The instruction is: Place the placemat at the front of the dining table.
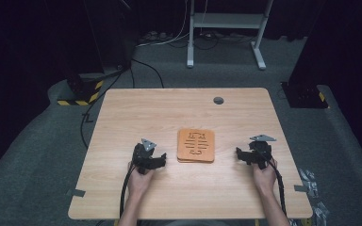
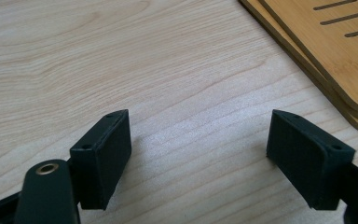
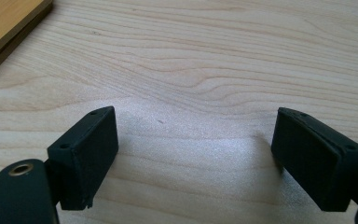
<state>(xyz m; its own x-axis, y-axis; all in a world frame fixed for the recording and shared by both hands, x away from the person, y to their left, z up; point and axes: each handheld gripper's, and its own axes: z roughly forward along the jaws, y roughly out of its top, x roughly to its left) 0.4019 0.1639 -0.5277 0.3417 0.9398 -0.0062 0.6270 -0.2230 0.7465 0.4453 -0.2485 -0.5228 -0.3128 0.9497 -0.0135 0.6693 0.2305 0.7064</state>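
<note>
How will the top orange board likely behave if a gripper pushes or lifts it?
The top board looks thin, flat and rigid, so probably stiff and light. Lying on a lower board, it may slide off when pushed. Its low edge likely makes gripping awkward.

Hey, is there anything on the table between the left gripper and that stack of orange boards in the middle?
Nothing visible. The left gripper rests on the table with jaws open, and only bare wood lies between it and the orange boards. The right gripper, also open, has the same clear run from the other side.
</note>
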